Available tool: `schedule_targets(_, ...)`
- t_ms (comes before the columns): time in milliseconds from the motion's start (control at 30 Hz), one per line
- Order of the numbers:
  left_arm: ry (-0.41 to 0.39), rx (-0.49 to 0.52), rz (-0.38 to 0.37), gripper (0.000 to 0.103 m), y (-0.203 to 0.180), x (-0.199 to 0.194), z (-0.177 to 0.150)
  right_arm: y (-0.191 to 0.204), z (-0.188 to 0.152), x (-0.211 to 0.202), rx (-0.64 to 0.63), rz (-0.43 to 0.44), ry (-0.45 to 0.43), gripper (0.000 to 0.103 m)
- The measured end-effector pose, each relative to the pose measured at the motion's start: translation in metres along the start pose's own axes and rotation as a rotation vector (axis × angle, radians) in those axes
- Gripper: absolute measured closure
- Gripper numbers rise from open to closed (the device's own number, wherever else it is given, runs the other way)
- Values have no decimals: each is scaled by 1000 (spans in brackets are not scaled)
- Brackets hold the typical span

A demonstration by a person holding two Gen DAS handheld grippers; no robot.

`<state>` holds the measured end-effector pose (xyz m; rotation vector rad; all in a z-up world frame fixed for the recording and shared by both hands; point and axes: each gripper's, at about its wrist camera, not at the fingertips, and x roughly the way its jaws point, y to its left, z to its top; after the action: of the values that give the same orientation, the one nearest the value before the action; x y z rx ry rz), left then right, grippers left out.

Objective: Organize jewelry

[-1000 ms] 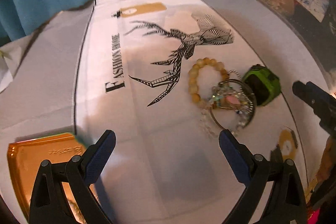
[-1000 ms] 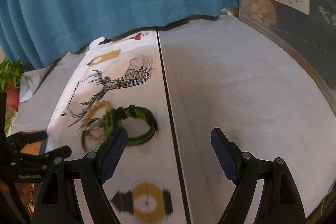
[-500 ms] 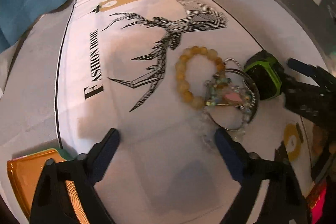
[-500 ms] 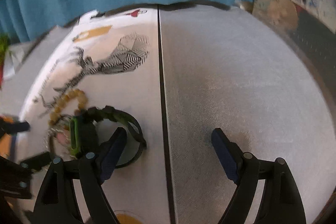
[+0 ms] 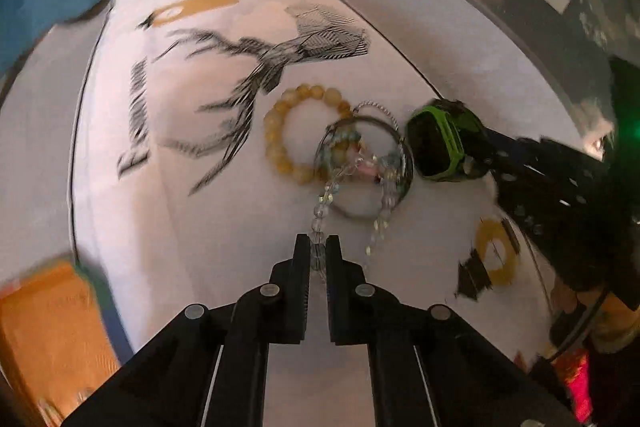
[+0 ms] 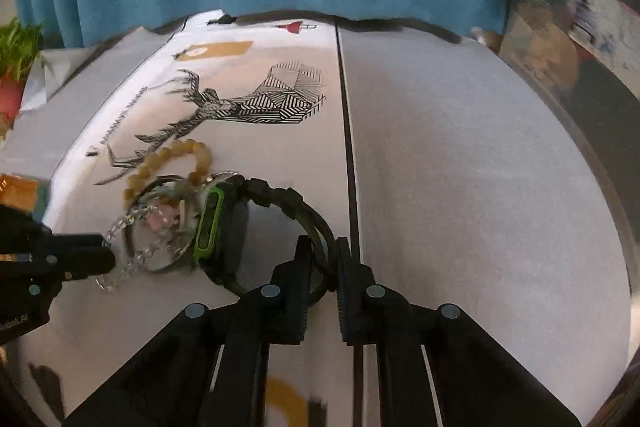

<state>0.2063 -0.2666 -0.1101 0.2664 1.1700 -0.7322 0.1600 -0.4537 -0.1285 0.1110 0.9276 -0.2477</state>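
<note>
Your left gripper (image 5: 318,251) is pinched tight on a clear bead strand (image 5: 326,203) trailing from the jewelry pile. Your right gripper (image 6: 324,255) is clamped on the strap of a green-and-black watch (image 6: 224,223), just right of the pile. A yellow bead bracelet (image 5: 296,131) lies on the far-left side, on the deer-print cloth (image 5: 192,219).

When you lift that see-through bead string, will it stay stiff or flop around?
Probably floppy: the clear bead strand trails in a loose, bending line from the left gripper, which is pinching its end. It might snag too, since it runs across the metal bangle beside the yellow bead bracelet. It looks light, so it should lift easily.
</note>
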Motion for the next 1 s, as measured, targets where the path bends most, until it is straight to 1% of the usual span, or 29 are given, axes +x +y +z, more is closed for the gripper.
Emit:
schedule_targets(33,-5,-16,-1,98,2,-6,-5,-3,-3,-7,28,7,-3,93)
schedule_targets(100,-21,-47,-4,98,7,-23,-19,-8,-11,-22,63,-17,-8,92)
schedule_targets(233,-71,-60,18,98,8,-59,-46,-12,-31,-55,93,-58,-23,93)
schedule_targets(367,-121,-89,20,98,8,-99,-73,-9,-47,-86,104,-55,-22,93)
schedule_targets(467,-154,-112,8,98,7,-126,-92,0,-59,-112,97,-43,-25,93)
schedule_targets(533,-176,-124,8,98,5,-148,-110,11,-70,-130,78,-29,-25,93)
schedule_targets(733,-212,-155,19,98,1,-197,-160,53,-104,-178,15,31,-16,92)
schedule_targets(867,-230,-155,60,98,-3,-224,-201,80,-128,-207,-24,75,-13,92)
schedule_targets(1000,-248,-179,74,98,-4,-246,-240,109,-151,-235,-71,111,-20,92)
